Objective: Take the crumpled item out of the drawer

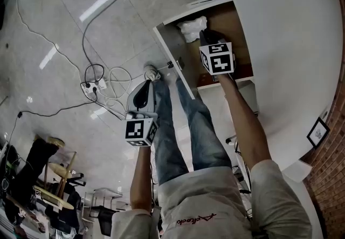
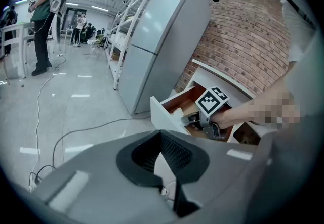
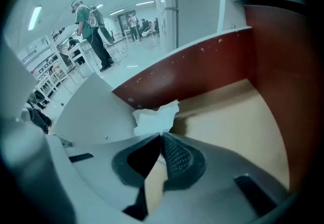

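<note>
Crumpled paper lies in the open drawer, up at its 12 o'clock end. The left gripper hangs at the drawer's 7 o'clock, shut with nothing in it. The right gripper is inside the drawer, pinching the paper's edge.

A glossy grey floor carries loose cables that gather at a white power strip. A tall grey refrigerator stands just beside a brick wall, with white shelving racks behind it. Far off, a person in a green top stands on the floor, and a small framed picture shows near the brickwork.
</note>
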Tool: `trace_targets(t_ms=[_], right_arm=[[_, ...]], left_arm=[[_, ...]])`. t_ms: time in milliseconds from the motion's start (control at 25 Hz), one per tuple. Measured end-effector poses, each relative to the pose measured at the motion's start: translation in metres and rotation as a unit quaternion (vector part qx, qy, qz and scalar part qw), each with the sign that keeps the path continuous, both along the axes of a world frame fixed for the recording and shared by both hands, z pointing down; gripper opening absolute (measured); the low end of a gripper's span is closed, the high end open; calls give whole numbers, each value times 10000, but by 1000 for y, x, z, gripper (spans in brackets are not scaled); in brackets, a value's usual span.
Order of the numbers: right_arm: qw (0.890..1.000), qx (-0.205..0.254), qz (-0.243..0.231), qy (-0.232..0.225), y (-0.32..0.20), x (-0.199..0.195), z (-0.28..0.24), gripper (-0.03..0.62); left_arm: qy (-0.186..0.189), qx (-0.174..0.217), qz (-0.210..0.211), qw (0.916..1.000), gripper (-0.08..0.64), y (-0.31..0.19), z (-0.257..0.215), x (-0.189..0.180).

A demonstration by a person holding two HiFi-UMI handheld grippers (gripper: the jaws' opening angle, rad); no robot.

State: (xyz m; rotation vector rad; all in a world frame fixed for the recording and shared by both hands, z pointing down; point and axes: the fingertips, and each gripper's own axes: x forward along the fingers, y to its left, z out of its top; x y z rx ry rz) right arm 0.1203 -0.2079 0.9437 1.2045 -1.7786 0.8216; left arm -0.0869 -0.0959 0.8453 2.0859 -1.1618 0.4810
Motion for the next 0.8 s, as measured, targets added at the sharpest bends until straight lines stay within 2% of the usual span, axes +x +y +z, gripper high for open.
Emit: trace_targets(t_ms=[480, 800], right_arm=[[9962, 867, 19, -124, 14, -6, -50, 20], [9885, 1483, 141, -274, 38, -9, -96, 20]], left_arm=[[18, 138, 70, 9999, 9, -5, -5, 6], [-13, 147, 31, 9999, 9, -8, -8, 0]])
